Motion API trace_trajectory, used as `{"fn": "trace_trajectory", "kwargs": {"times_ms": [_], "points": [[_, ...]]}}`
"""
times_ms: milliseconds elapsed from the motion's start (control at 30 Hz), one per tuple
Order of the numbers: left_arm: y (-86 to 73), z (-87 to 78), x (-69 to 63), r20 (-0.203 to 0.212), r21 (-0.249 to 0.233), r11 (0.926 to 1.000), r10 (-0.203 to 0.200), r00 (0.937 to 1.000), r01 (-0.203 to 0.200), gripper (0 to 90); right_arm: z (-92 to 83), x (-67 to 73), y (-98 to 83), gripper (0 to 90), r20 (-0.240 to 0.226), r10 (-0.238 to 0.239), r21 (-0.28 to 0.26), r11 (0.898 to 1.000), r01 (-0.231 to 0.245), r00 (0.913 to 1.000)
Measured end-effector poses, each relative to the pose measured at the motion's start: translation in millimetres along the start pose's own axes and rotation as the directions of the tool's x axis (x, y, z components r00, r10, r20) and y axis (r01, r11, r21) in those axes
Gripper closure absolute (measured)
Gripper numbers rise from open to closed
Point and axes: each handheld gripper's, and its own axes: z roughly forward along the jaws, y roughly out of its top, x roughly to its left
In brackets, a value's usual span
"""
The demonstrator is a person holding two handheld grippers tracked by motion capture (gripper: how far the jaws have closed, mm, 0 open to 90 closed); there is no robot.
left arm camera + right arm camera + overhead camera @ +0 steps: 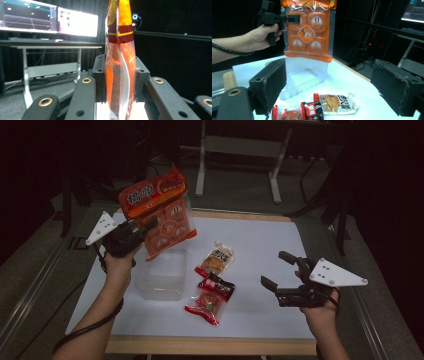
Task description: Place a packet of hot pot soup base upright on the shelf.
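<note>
The white table (260, 245) carries everything, its far edge fading into a dark room where only a stand's legs show. On it stands a clear bin (161, 276), hard to make out against the white; its rim and walls read as faint lines, and from the right gripper view its upper part is hidden behind the bag. The orange bag (162, 215) hangs in the air right above the bin, its lower edge at or just inside the rim; which, I cannot tell. Its top is cut off in both gripper views. The left gripper (145, 227) is clamped on the bag's side, both pads pressed against the film, as the left gripper view shows edge-on. The right gripper (277, 270) hovers well apart at the table's right side, jaws spread wide with nothing between them. Three small packets lie right of the bin: a pale pouch (216, 259), a black-and-red packet (216, 287) just below it, and a red packet (204, 307) nearest the person, partly cut off in the right gripper view.
</note>
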Motion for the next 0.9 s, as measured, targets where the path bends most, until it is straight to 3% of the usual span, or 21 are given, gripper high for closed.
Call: {"fn": "trace_trajectory", "kwargs": {"times_ms": [133, 167, 400, 667, 900], "points": [[-12.1, -0.5, 9.0, -0.021, 0.017, 0.9998, -0.006, 0.9998, 0.007, 71.4, 1.1, 0.5, -1.5, 13.2, -0.013, -0.007, 0.011, 1.0, 0.007, 0.9999], [-17.6, -0.3, 12.1, -0.024, 0.028, 0.9995, 0.014, 0.9996, -0.013, 71.5, 1.1, 0.6, -1.7, 13.2, -0.014, -0.008, 0.014, 1.0, 0.008, 0.9999], [-34.7, 1.4, 20.7, -0.043, 0.067, 0.9975, -0.021, 0.9988, 0.023, 71.5, 3.5, 1.2, -3.8, 13.3, -0.04, -0.012, 0.022, 1.0, 0.013, 0.9991], [-48.3, 5.7, 22.2, -0.076, 0.103, 0.9939, -0.03, 0.9967, 0.038, 71.4, 4.6, 1.7, -6.6, 13.4, -0.052, -0.016, 0.03, 0.999, 0.017, 0.9985], [-56.5, 9.5, 21.2, -0.071, 0.142, 0.9895, -0.017, 0.9973, 0.027, 71.4, 3.7, -0.1, -9.5, 13.6, -0.057, -0.01, 0.038, 0.999, 0.012, 0.9983]]}}
